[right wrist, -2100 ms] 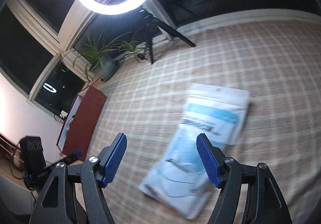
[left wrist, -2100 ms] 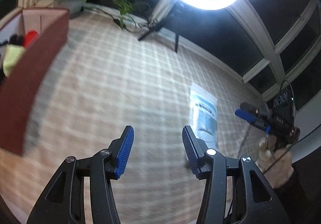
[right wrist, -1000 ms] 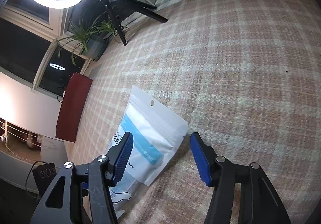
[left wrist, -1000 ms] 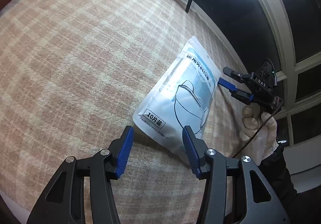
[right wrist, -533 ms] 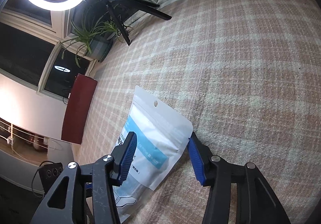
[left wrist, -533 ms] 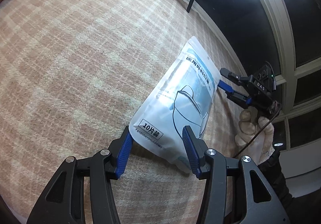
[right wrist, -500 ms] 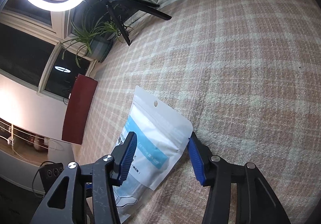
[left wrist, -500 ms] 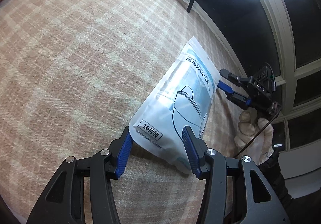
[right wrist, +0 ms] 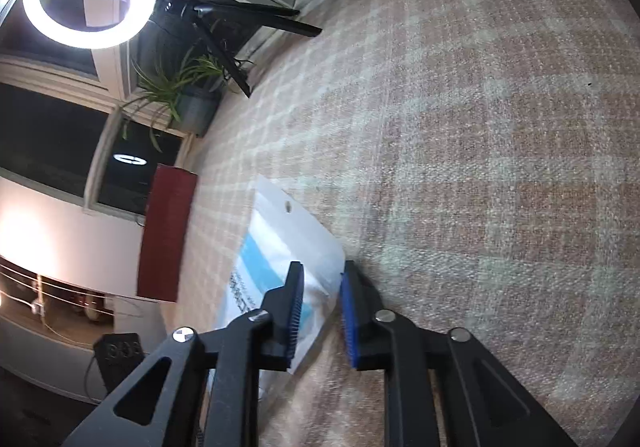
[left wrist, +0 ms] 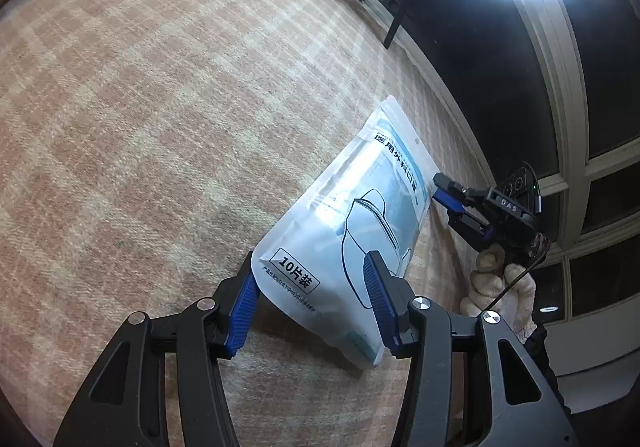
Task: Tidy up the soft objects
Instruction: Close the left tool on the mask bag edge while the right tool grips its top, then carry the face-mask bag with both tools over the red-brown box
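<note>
Two grippers angle down at mask pouch lying on plaid cloth. Left gripper spread, pouch's bottom end btwn fingers. Right gripper, in gloved hand, closing on pouch's top corner, w/ corner btwn pads.

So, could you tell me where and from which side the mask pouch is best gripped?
Probably by its flat sealed edges, not the bulging middle. The pouch lies flat on the checked cloth, so come in low from its two short ends. The right gripper is closing on the top corner; the left gripper straddles the bottom end.
</note>
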Tool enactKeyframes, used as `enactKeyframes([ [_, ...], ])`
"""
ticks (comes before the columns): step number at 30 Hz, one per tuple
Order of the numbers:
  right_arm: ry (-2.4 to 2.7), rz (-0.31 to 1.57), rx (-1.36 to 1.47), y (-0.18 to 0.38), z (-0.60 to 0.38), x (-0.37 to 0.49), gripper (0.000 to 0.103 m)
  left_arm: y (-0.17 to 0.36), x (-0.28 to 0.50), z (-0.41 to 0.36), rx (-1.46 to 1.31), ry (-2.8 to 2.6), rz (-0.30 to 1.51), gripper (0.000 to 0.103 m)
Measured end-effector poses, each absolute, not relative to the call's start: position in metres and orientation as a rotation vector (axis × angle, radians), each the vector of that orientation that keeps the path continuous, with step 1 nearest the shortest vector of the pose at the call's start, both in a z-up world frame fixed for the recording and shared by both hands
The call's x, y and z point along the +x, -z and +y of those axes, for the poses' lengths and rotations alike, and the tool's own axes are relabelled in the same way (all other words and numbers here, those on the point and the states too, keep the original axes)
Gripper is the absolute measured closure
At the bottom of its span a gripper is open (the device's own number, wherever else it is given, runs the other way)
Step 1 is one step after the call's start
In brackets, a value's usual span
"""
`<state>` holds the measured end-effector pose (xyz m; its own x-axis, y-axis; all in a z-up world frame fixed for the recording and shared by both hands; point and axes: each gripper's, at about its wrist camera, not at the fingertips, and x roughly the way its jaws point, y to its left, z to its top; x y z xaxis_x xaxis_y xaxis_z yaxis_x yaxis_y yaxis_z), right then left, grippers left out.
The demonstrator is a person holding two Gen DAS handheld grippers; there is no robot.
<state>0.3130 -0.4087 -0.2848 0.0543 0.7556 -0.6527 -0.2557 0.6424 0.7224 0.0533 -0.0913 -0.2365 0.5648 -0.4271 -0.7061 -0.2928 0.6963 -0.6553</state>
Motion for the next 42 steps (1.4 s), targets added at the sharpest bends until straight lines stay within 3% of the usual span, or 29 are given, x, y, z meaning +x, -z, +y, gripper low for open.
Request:
enactKeyframes([
  [2, -0.807, 1.296, 0.473, 0.283, -0.407, 0.312, 0.093, 0.235, 0.053, -0.091, -0.828, 0.086, 0.993, 0.054],
  [7, -0.802, 1.271, 0.450, 0.273, -0.403, 0.310, 0.096, 0.234, 0.051, -0.086, -0.826, 0.065, 0.973, 0.068],
  [26, -0.822, 1.175, 0.445, 0.220, -0.387, 0.299, 0.097, 0.195, 0.045, -0.067, -0.800, 0.083, 0.861, 0.070],
  [42, -0.925, 1.066, 0.380, 0.144, -0.265, 0.266, 0.097, 0.142, 0.002, 0.028, -0.802, 0.054, 0.725, 0.070],
])
